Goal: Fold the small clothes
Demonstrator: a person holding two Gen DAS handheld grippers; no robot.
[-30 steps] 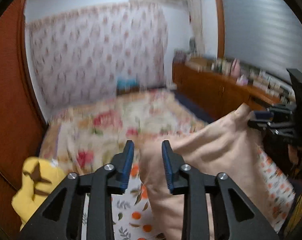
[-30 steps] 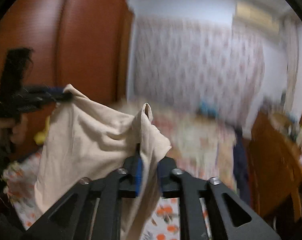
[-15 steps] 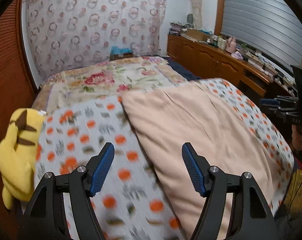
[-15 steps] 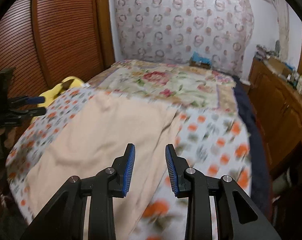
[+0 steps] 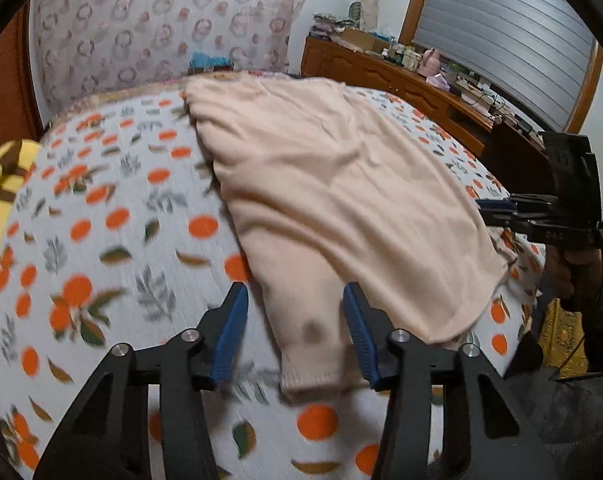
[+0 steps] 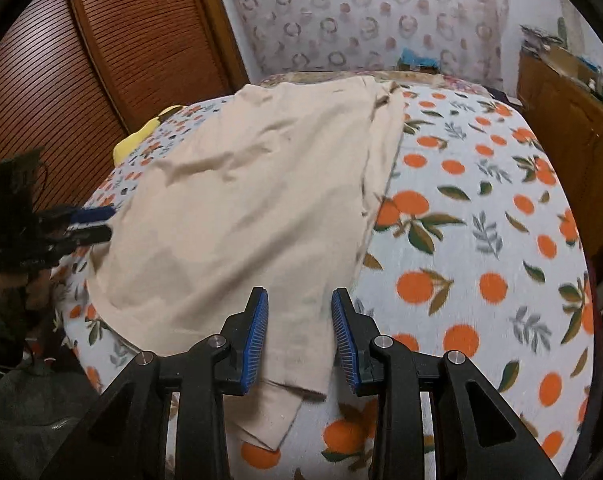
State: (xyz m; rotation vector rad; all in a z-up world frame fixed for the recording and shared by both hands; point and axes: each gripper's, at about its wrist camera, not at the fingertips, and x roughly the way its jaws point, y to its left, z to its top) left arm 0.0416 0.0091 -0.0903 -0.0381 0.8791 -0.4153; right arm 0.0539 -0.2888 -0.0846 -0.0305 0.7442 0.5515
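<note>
A beige garment [image 5: 333,188] lies spread flat on the orange-print bedspread [image 5: 101,240]; it also shows in the right wrist view [image 6: 245,208]. My left gripper [image 5: 295,332] is open, its blue pads either side of the garment's near corner with a ribbed cuff. My right gripper [image 6: 299,336] is open over the garment's other near corner, low above the cloth. Each gripper shows at the edge of the other's view: the right one [image 5: 497,210], the left one [image 6: 89,224].
A yellow plush toy [image 5: 1,188] lies at the bed's left edge by the slatted wooden wardrobe [image 6: 81,64]. A wooden sideboard [image 5: 401,84] with clutter runs along the right wall. A patterned curtain [image 5: 161,32] hangs behind the bed.
A second ago both grippers held the garment up in the air. It now lies flat on the bed, both grippers have let go, and they have lowered toward its near corners.
</note>
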